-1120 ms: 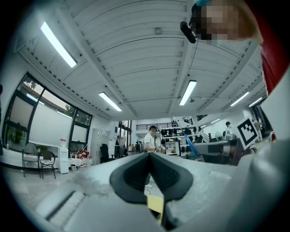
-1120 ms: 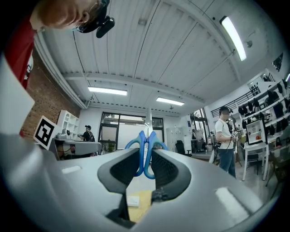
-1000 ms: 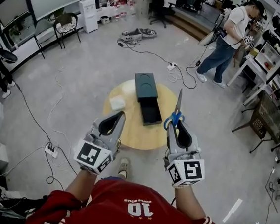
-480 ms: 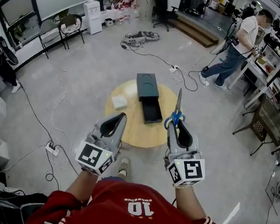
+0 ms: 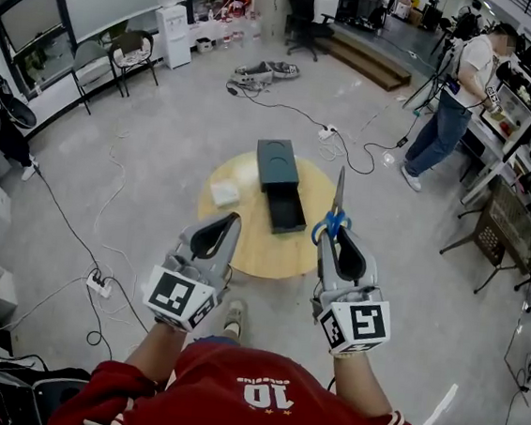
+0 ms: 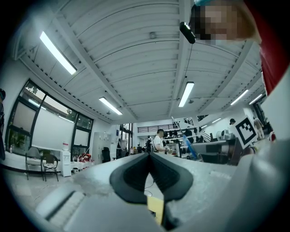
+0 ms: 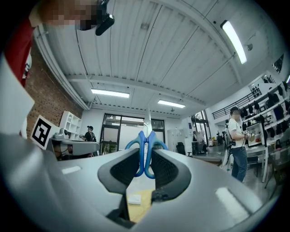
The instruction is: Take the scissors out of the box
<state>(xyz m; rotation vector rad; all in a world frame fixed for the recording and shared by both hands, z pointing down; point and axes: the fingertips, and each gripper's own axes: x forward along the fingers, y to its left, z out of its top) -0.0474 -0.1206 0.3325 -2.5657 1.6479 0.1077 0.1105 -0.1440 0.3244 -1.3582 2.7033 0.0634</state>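
The right gripper (image 5: pixel 331 233) pinched the blue handles of the scissors (image 5: pixel 337 203) between its jaws, with the blades sticking straight out past the tips. Beside it, the left gripper (image 5: pixel 231 220) had its jaws pressed together on nothing. Ahead of both and between them, down on the round wooden table (image 5: pixel 243 247), lay the dark box (image 5: pixel 277 164). Its drawer (image 5: pixel 287 214) was pulled out toward the grippers, apart from the scissors. A small white block (image 5: pixel 222 194) sat ahead of the left gripper.

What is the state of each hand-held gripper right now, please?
Left hand-held gripper: closed, holding nothing.
Right hand-held gripper: closed on the blue-handled scissors.
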